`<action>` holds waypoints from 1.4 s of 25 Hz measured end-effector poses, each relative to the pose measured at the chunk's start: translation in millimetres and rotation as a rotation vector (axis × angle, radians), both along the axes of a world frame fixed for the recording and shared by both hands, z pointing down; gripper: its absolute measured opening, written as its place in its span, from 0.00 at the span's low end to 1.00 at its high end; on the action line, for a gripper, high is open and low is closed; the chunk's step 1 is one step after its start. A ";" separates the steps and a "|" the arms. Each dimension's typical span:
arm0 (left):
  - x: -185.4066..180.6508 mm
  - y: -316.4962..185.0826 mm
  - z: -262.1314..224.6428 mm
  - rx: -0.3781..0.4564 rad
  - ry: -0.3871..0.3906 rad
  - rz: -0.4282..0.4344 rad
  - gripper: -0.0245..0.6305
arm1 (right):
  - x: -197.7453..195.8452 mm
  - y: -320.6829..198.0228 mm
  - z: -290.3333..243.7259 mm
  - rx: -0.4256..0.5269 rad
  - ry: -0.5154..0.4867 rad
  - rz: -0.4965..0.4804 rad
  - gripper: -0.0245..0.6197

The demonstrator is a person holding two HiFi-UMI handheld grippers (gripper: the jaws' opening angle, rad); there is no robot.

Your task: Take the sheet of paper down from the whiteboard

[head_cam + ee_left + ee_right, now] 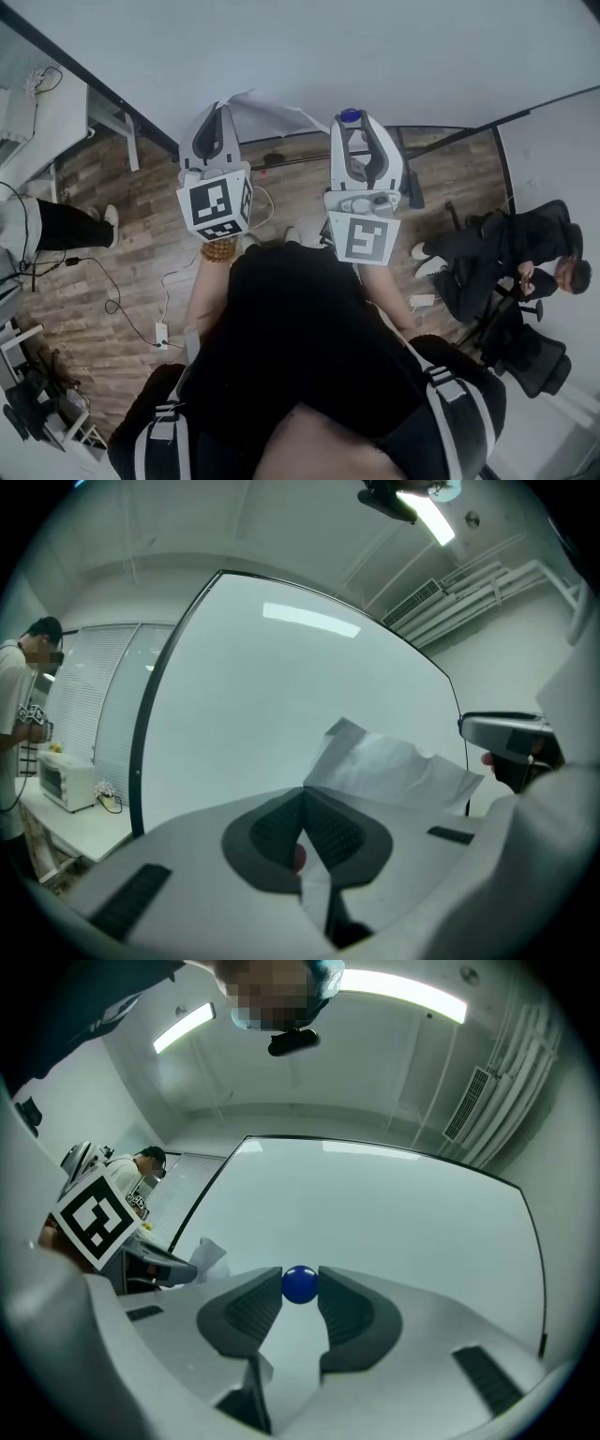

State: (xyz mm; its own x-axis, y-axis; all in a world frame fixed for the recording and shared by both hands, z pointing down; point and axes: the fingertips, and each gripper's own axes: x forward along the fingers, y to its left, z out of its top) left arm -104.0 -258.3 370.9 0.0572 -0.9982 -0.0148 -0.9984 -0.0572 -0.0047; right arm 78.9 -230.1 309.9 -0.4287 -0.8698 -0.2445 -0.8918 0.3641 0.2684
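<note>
White, crumpled paper sheet [394,766] hangs just in front of the glossy white whiteboard [281,686], one lower corner clamped in the closed jaws of the left gripper [302,794]; from there the sheet's long side runs toward the right gripper [300,1290], which pinches a small blue round magnet [300,1283] at its tips, close to the whiteboard; whether the magnet touches the whiteboard I cannot tell; only the left gripper has the sheet, so drawing it straight back from the whiteboard looks like the next move.
</note>
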 end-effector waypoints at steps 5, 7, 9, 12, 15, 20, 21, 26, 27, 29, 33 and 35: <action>-1.0 -0.8 -1.0 0.003 0.003 -0.002 0.05 | 0.6 -0.7 -2.5 0.008 0.002 0.002 0.22; -0.7 -1.4 -1.2 0.003 0.004 -0.001 0.05 | 1.8 -1.3 -3.2 0.011 0.002 0.004 0.22; -0.1 -1.9 -1.4 0.004 0.005 0.000 0.05 | 3.2 -2.0 -3.4 0.012 -0.001 0.006 0.22; 0.9 -1.9 -1.5 0.004 0.006 0.001 0.05 | 4.1 -2.1 -3.3 0.012 0.002 0.008 0.22; 1.4 -2.2 -1.6 0.005 0.007 0.004 0.05 | 4.0 -1.7 -5.0 0.018 0.002 0.009 0.22; -0.7 -1.6 -0.7 0.002 0.006 0.003 0.05 | 2.3 -2.1 -3.1 0.013 -0.003 0.009 0.22; 0.4 -1.7 -0.6 0.002 0.007 0.004 0.05 | 3.1 -2.2 -2.6 0.010 -0.001 0.011 0.22; 0.9 -1.7 0.0 0.002 0.010 0.007 0.05 | 2.5 -2.0 -1.6 0.005 0.002 0.015 0.22; 0.6 -1.8 0.5 0.001 0.009 0.008 0.05 | 1.7 -2.0 -1.2 0.006 0.005 0.014 0.22; 0.8 -2.5 1.0 -0.001 0.008 0.009 0.05 | 1.9 -2.1 -0.7 0.008 0.007 0.015 0.22; 5.2 -4.6 -0.8 0.000 0.006 0.012 0.05 | 6.9 -1.9 -1.7 0.008 0.007 0.022 0.22; 5.7 -6.3 -2.7 0.002 0.003 0.015 0.05 | 6.7 -1.1 -4.2 0.014 0.006 0.022 0.22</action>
State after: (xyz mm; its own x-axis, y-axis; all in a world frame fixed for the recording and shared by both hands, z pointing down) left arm -98.2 -264.6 368.2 0.0719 -0.9973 -0.0174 -0.9974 -0.0719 -0.0018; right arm 85.5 -231.2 305.8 -0.4113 -0.8753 -0.2545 -0.8978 0.3408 0.2788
